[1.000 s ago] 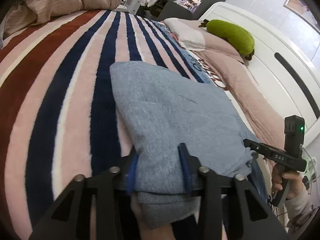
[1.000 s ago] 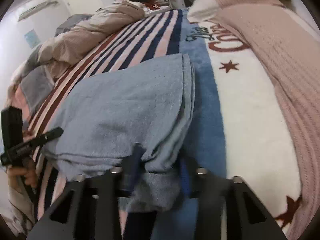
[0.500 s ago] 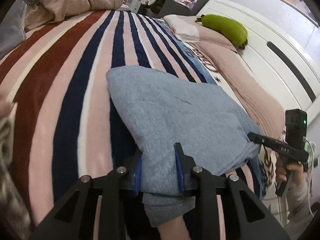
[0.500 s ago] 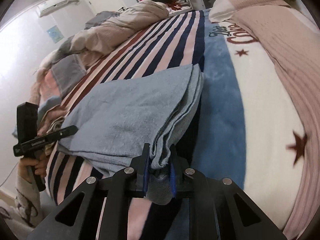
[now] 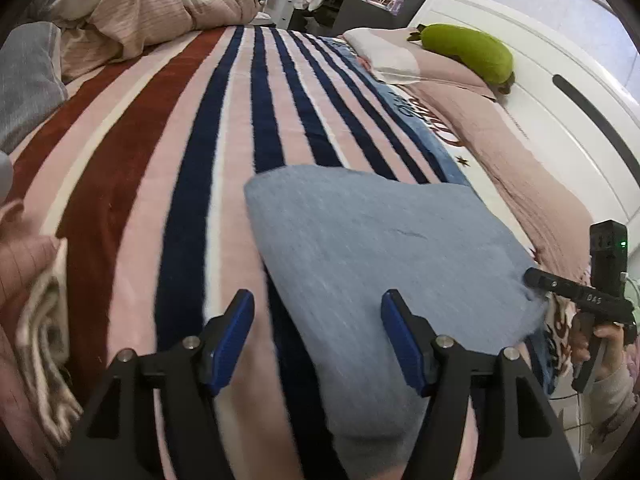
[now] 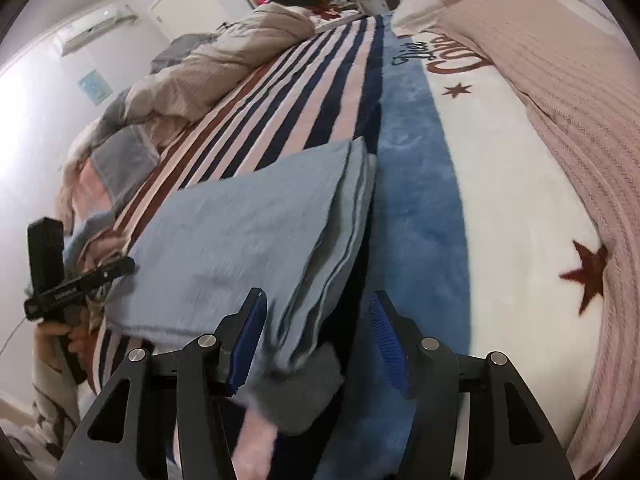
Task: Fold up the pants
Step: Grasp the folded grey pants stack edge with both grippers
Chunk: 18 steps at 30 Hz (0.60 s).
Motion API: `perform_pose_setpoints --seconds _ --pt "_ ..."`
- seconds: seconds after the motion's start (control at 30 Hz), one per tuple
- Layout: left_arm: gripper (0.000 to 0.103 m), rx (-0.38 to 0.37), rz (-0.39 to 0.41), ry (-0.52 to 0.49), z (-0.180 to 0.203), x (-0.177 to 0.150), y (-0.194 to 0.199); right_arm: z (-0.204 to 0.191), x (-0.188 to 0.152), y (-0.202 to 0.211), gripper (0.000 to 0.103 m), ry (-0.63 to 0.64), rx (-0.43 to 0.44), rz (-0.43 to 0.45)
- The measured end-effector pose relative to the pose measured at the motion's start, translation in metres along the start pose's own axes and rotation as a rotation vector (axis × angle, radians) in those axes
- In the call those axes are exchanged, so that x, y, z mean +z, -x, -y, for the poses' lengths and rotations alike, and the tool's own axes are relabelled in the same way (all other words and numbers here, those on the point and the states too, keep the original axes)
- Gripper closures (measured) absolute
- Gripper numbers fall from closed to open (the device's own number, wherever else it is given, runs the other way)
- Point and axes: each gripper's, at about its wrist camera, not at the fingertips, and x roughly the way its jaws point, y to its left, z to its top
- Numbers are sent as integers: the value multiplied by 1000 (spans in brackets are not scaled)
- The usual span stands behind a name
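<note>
Both claws, left claw (image 5: 316, 336) and right claw (image 6: 316, 336), gape apart over folded pants (image 5: 380, 248) on bed (image 5: 160, 160); should withdraw straight back, not snagging layers

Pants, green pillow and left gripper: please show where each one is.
pants (image 5: 380, 248), left wrist view, on the top grey layer.
green pillow (image 5: 468, 54), left wrist view, on its middle.
left gripper (image 5: 316, 336), left wrist view, midway between the open blue pads.

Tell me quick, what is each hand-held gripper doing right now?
Left hand-held gripper: open, holding nothing; the folded grey pants lie between its blue pads.
Right hand-held gripper: open, holding nothing, pants edge between its pads.
</note>
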Motion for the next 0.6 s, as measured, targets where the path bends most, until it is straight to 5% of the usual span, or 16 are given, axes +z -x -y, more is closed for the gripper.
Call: perform_pose_setpoints --seconds 0.1,0.33,0.47,0.6 --pt "41 -32 -13 14 -5 7 -10 0 9 -6 53 13 12 0" --pt "42 -106 -46 52 -14 14 -30 4 26 -44 53 -3 105 -155" --pt "62 -164 -65 82 -15 14 -35 1 28 -53 66 -6 140 -185" --pt "78 -126 -47 35 -3 16 -27 -7 29 -50 85 33 127 -163"
